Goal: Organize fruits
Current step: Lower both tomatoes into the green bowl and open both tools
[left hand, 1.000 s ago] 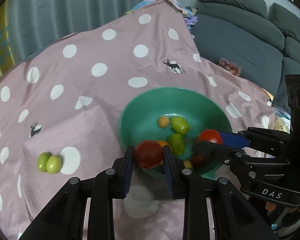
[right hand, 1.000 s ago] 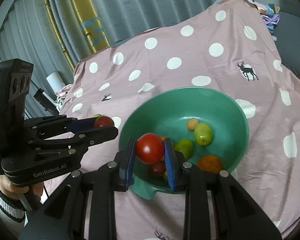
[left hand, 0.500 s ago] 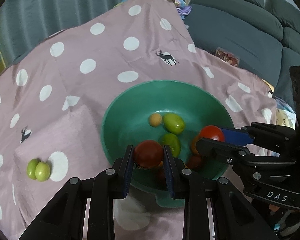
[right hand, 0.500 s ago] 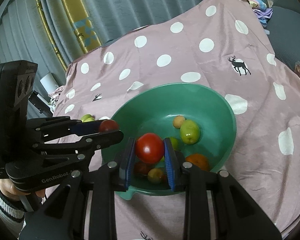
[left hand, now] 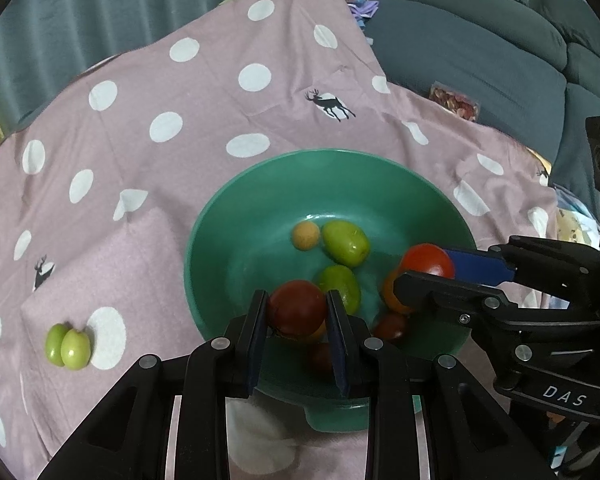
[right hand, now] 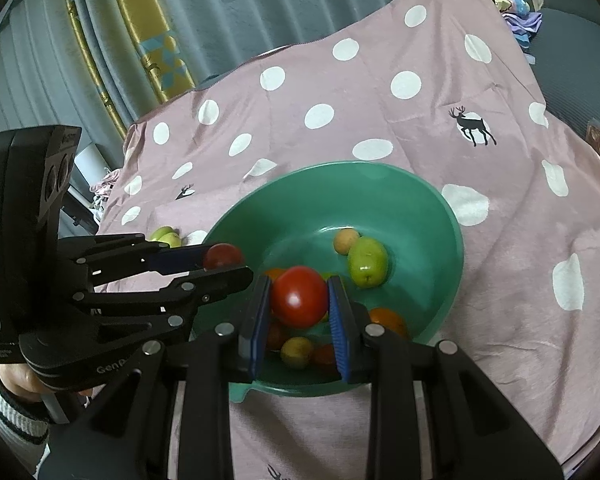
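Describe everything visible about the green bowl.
The green bowl is round, deep and glossy, plastic-looking, with a small lip at its near rim. It sits upright on the pink polka-dot cloth and holds green, orange, yellow and dark red fruits. Both tongs hold red tomatoes over its near side; neither visibly touches it.

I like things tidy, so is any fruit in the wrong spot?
Yes. Two green fruits lie side by side on the pink cloth, outside the green bowl where the other loose fruit sits. Each hand-held gripper, left and right, holds a red tomato over the bowl.
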`<state>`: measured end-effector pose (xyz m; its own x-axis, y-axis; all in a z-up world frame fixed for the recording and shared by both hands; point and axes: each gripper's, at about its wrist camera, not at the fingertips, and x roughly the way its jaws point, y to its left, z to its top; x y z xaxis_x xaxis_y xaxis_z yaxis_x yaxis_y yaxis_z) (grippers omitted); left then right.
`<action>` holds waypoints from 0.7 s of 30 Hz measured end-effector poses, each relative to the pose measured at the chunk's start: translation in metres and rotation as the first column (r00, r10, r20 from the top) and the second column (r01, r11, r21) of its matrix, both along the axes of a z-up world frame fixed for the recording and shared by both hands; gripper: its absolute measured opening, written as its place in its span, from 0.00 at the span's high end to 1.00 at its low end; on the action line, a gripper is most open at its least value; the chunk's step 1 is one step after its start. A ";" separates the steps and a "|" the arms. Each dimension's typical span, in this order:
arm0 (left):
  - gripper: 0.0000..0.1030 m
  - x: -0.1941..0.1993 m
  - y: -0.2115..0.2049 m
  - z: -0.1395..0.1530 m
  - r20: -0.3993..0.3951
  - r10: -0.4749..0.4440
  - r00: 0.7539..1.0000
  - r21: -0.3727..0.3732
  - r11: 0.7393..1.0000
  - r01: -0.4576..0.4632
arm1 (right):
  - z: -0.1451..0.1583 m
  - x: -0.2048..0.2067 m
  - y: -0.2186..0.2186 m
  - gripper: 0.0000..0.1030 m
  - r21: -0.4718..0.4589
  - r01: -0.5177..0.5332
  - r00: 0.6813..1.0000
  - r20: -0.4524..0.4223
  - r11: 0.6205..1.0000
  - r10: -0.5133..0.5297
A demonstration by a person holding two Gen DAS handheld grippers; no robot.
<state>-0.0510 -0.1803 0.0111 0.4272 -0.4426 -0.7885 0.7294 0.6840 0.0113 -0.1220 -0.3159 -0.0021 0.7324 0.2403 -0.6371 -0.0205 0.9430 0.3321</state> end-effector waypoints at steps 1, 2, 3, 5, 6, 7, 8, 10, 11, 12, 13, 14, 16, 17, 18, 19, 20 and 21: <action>0.72 0.001 -0.001 -0.001 -0.002 0.000 1.000 0.004 1.000 0.000 | 0.000 0.000 0.000 0.72 0.000 0.000 1.000 -0.002 1.000 0.000; 0.72 0.001 -0.001 -0.002 -0.003 0.000 1.000 0.007 1.000 0.001 | -0.001 0.001 0.000 0.72 -0.002 0.000 1.000 -0.003 1.000 0.000; 0.72 0.002 -0.001 -0.003 -0.005 -0.002 1.000 0.012 1.000 0.002 | -0.001 0.002 0.000 0.72 -0.002 0.000 1.000 -0.004 1.000 0.000; 0.72 0.002 -0.003 -0.004 -0.005 -0.003 1.000 0.016 1.000 0.004 | -0.001 0.002 0.000 0.72 -0.006 0.002 1.000 -0.006 1.000 -0.002; 0.72 0.003 -0.004 -0.004 -0.006 -0.005 1.000 0.017 1.000 0.005 | -0.001 0.003 0.000 0.72 -0.008 0.001 1.000 -0.007 1.000 -0.001; 0.72 0.003 -0.004 -0.004 -0.005 -0.007 1.000 0.019 1.000 0.007 | -0.001 0.003 0.000 0.72 -0.009 0.000 1.000 -0.008 1.000 0.000; 0.72 0.003 -0.005 -0.005 -0.004 -0.008 1.000 0.020 1.000 0.008 | -0.001 0.003 0.000 0.72 -0.009 0.001 1.000 -0.008 1.000 -0.002; 0.72 0.003 -0.006 -0.005 -0.003 -0.010 1.000 0.022 1.000 0.010 | -0.001 0.003 0.001 0.72 -0.011 0.001 1.000 -0.009 1.000 -0.001; 0.72 0.003 -0.007 -0.005 -0.002 -0.012 1.000 0.023 1.000 0.012 | -0.001 0.004 0.001 0.72 -0.012 0.001 1.000 -0.009 1.000 -0.001; 0.72 0.004 -0.007 -0.005 -0.002 -0.013 1.000 0.026 1.000 0.013 | -0.001 0.004 0.000 0.72 -0.013 0.001 1.000 -0.011 1.000 -0.001; 0.72 0.004 -0.008 -0.006 -0.002 -0.013 1.000 0.028 1.000 0.013 | -0.001 0.004 0.000 0.72 -0.012 0.001 1.000 -0.011 1.000 -0.001; 0.72 0.004 -0.009 -0.006 -0.002 -0.015 1.000 0.031 0.999 0.015 | -0.001 0.005 0.000 0.72 -0.013 0.001 1.000 -0.014 1.000 -0.001; 0.72 0.005 -0.010 -0.007 -0.002 -0.017 1.000 0.036 0.999 0.017 | -0.002 0.005 0.000 0.72 -0.015 0.000 1.000 -0.017 1.000 0.000; 0.72 0.005 -0.010 -0.008 -0.002 -0.017 1.000 0.038 0.999 0.017 | -0.002 0.006 0.000 0.72 -0.016 -0.001 1.000 -0.020 1.000 0.001; 0.72 0.005 -0.011 -0.008 -0.002 -0.018 1.000 0.040 0.999 0.018 | -0.003 0.007 0.000 0.72 -0.017 -0.001 1.000 -0.023 1.000 0.001; 0.72 0.005 -0.011 -0.009 -0.001 -0.019 1.000 0.041 0.999 0.019 | -0.003 0.007 0.000 0.72 -0.018 -0.001 1.000 -0.024 1.000 0.000; 0.72 0.005 -0.012 -0.009 -0.001 -0.020 1.000 0.044 0.999 0.021 | -0.003 0.007 0.000 0.72 -0.018 -0.001 1.000 -0.026 1.000 0.000; 0.72 0.005 -0.012 -0.010 -0.001 -0.020 1.000 0.046 0.999 0.020 | -0.004 0.007 0.000 0.72 -0.018 -0.001 1.000 -0.028 1.000 0.000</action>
<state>-0.0460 -0.1923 0.0010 0.4184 -0.4145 -0.8082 0.7431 0.6678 0.0422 -0.1147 -0.3162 -0.0060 0.7143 0.2289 -0.6613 -0.0121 0.9489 0.3154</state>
